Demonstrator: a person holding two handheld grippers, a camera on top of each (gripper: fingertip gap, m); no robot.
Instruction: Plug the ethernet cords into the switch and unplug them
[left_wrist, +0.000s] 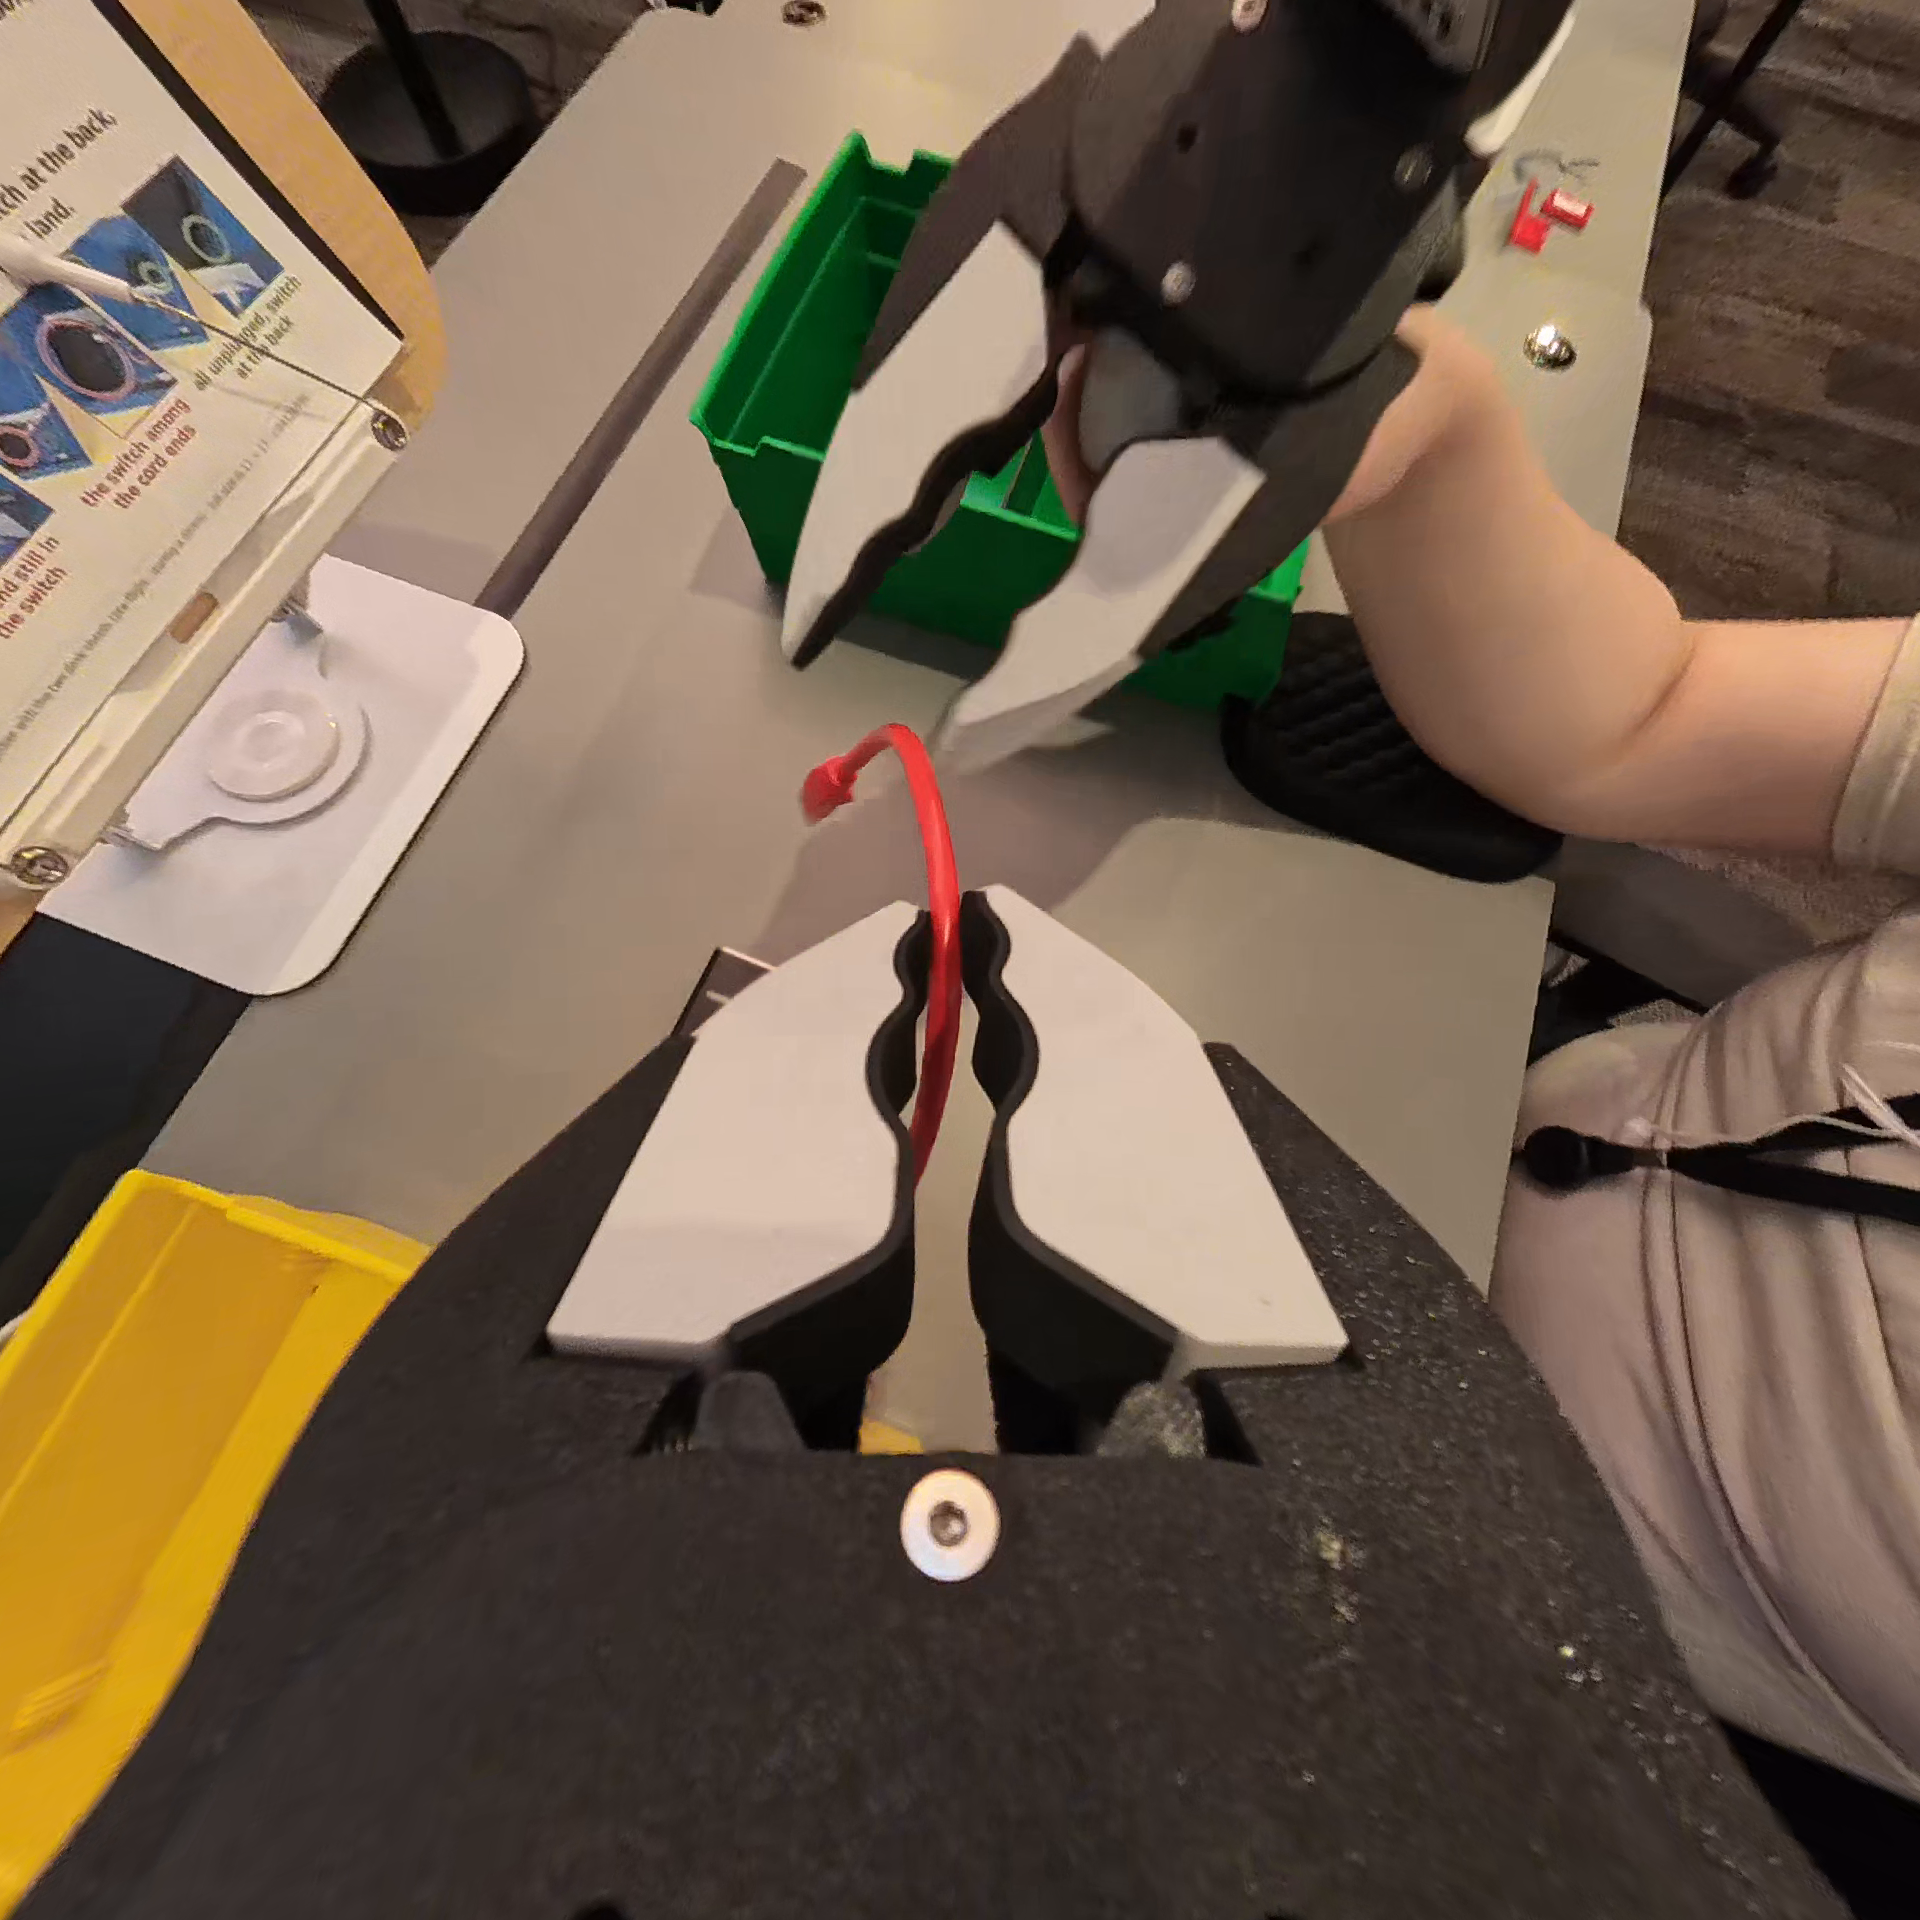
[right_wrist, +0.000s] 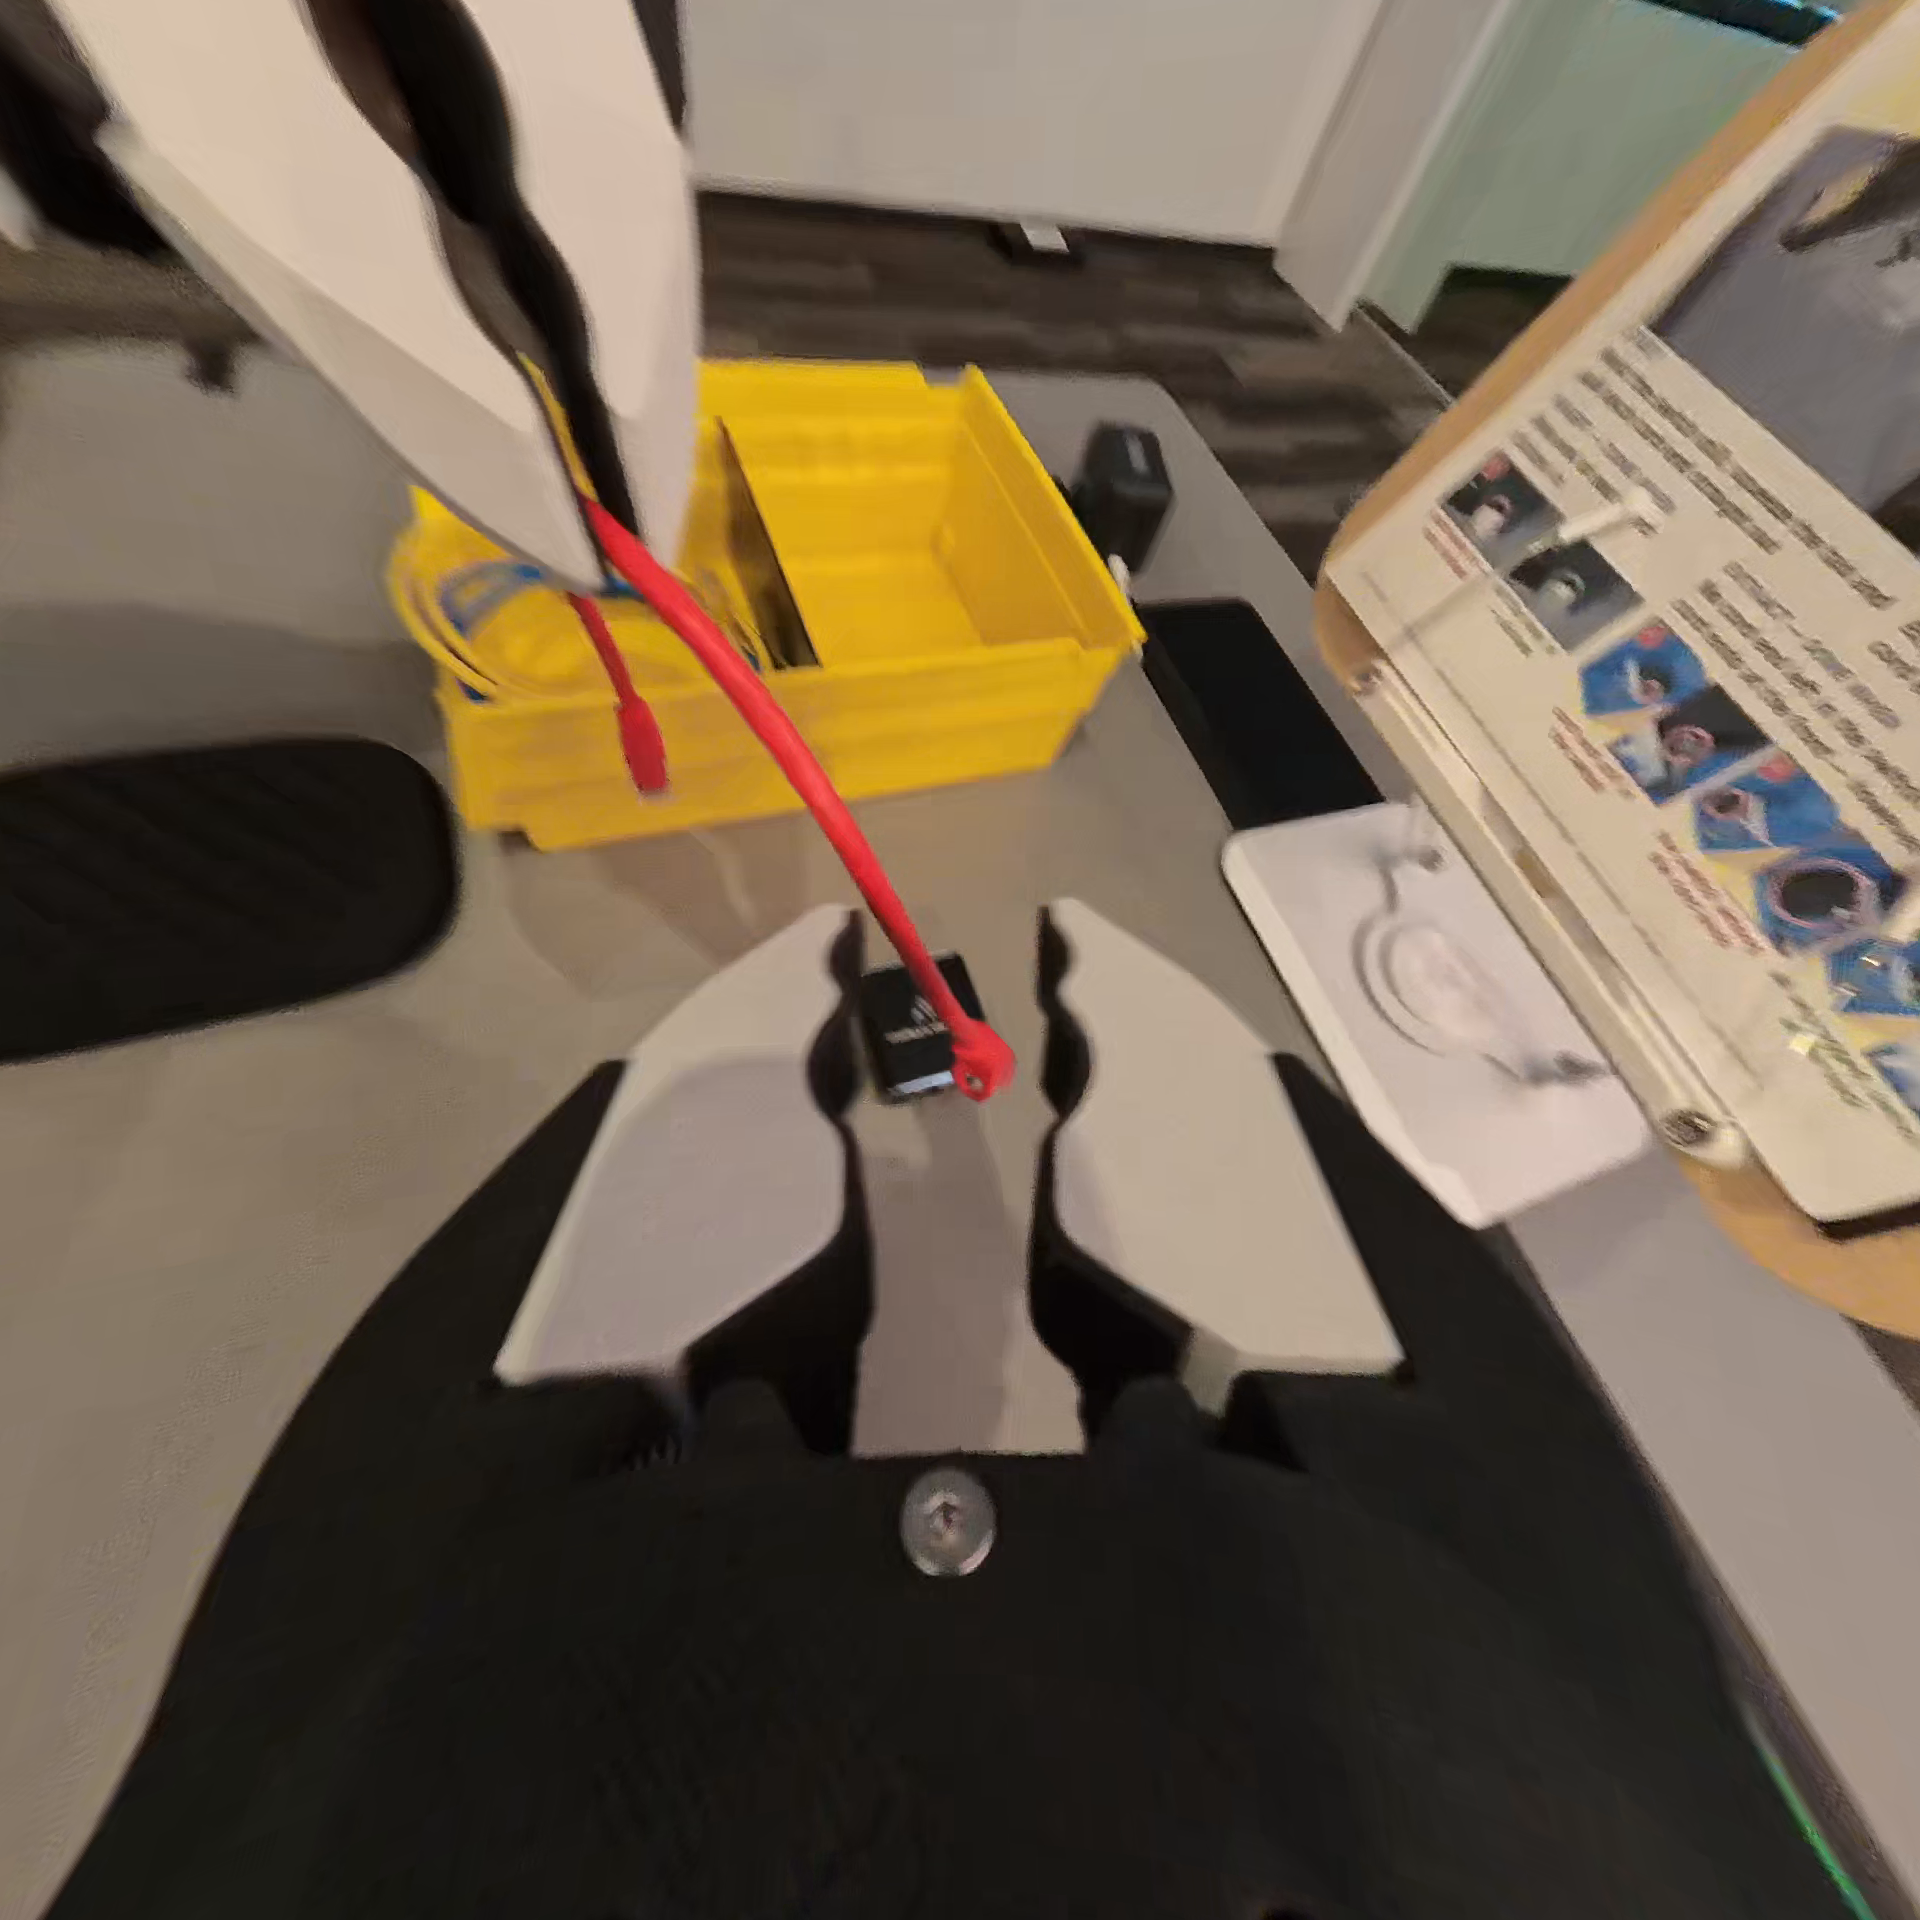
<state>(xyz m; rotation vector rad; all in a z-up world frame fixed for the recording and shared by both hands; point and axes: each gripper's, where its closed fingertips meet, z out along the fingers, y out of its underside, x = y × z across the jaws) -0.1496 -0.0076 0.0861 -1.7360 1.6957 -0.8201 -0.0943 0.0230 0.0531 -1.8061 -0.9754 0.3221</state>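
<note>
Gray table (right_wrist: 260, 1195) bears two bins, yellow (right_wrist: 914, 686) at twelve o'clock, one black switch (right_wrist: 909, 1029); my left gripper (left_wrist: 943, 909) clamps one red cord (left_wrist: 940, 935), my right gripper (right_wrist: 945, 925) gapes.

A green bin (left_wrist: 831, 416) sits on the grey table (left_wrist: 468, 987) in the upper middle of the left wrist view, its inner dividers showing. A yellow bin (right_wrist: 914, 623) stands at upper centre of the right wrist view, split by a dark divider, with what may be coiled yellow cables in its left compartment (the blur makes this unsure). An instruction sheet on a wooden board (right_wrist: 1662, 727) leans at the right, over a white stand base (right_wrist: 1434, 997). A black padded rest (right_wrist: 208, 894) lies at the left edge.
</note>
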